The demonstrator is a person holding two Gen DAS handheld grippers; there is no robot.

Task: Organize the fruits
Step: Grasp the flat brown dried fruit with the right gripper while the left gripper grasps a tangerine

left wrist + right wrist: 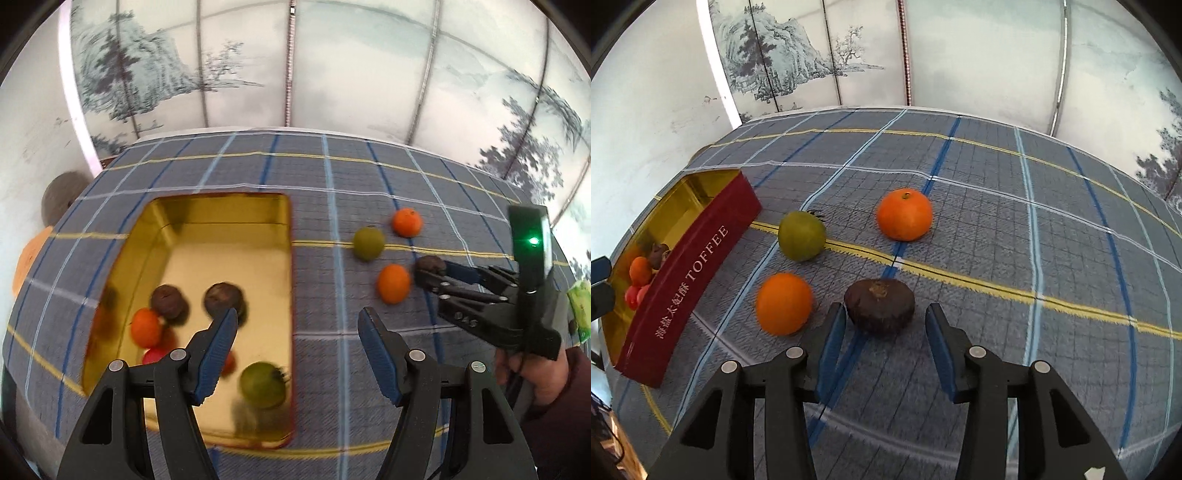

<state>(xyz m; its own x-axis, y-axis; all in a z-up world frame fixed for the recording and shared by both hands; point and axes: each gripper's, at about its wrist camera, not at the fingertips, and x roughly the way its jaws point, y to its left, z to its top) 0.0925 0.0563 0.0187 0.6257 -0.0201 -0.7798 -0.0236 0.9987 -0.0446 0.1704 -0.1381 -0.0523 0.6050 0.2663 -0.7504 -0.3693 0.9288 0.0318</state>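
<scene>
Fruits split between two spots. Red tin (690, 273), gold inside, side lettered "TOFFEE" plus Chinese characters too small to read, holds two brown fruits, an orange one (146, 328), something red and a green one (263, 384). On checked cloth over bench (997, 192): green fruit (801, 236), two oranges (904, 214) (783, 302), dark brown fruit (880, 305). Right hand-held gripper (884, 328): jaws spread, flanking the dark brown fruit, contact unclear. Left hand-held gripper (297, 343): jaws spread wide, empty, above tin's right edge.
</scene>
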